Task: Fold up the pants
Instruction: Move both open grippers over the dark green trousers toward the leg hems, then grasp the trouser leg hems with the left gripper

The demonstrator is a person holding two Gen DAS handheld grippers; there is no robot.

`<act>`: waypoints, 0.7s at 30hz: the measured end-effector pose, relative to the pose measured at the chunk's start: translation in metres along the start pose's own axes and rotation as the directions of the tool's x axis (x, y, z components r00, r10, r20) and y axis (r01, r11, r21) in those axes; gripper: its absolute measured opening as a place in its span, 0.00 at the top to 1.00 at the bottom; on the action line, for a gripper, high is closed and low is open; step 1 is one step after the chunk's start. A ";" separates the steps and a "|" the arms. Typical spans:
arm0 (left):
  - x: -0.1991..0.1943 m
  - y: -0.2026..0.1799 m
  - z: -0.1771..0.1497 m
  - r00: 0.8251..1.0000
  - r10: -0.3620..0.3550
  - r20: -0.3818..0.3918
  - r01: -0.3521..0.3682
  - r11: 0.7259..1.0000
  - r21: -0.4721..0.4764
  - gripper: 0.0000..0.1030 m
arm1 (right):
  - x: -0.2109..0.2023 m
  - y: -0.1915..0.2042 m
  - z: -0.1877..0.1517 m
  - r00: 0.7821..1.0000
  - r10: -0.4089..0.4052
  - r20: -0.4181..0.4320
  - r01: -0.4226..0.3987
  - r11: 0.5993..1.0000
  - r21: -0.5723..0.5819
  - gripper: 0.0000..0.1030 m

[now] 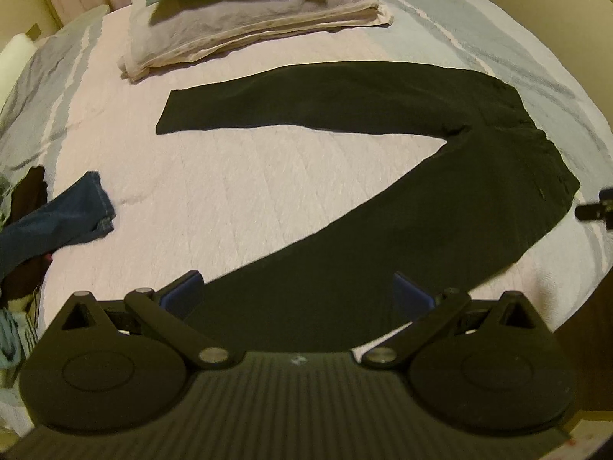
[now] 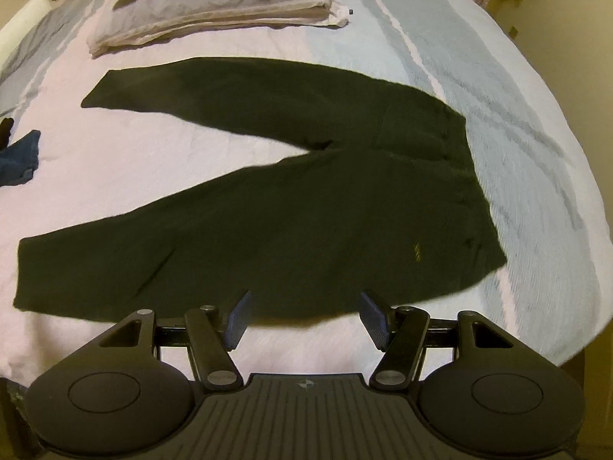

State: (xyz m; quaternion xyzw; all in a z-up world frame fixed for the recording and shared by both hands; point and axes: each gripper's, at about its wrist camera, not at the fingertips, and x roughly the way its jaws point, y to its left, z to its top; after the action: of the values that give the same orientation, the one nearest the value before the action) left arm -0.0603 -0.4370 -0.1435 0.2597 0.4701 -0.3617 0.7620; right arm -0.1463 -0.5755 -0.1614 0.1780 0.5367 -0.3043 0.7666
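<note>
One pair of dark pants, flat, legs splayed

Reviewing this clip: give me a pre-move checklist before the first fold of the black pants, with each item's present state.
1. Black pants spread flat on the bed, legs apart in a V: ok.
2. Left hand-held gripper open, nothing gripped: ok.
3. Right hand-held gripper open, nothing gripped: ok.
4. Near leg lying free of the jeans: ok.
5. Folded bedding clear of the far leg: ok.
6. Fabric underside free of bunching: cannot tell.
</note>
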 end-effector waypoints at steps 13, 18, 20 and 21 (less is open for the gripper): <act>0.105 0.063 0.109 0.993 -0.105 0.061 0.082 0.951 0.299 0.01 | 0.029 -0.047 0.074 0.994 -0.030 0.106 0.054 0.972 -0.228 0.43; 0.164 0.107 0.173 0.992 -0.108 0.072 0.066 0.897 0.437 0.01 | 0.063 -0.065 0.119 0.993 -0.016 0.119 0.057 0.936 -0.347 0.43; 0.188 0.122 0.198 0.990 -0.121 0.066 0.071 0.856 0.513 0.01 | 0.081 -0.073 0.138 0.992 0.002 0.124 0.048 0.915 -0.400 0.43; 0.201 0.129 0.212 0.991 -0.117 0.068 0.061 0.832 0.552 0.01 | 0.092 -0.081 0.149 0.992 0.019 0.128 0.037 0.905 -0.424 0.43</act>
State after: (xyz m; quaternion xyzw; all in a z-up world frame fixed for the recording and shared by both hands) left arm 0.2135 -0.5768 -0.2284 0.4267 0.3203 -0.5284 0.6604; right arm -0.0711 -0.7507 -0.1886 -0.0158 0.5403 -0.1942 0.8186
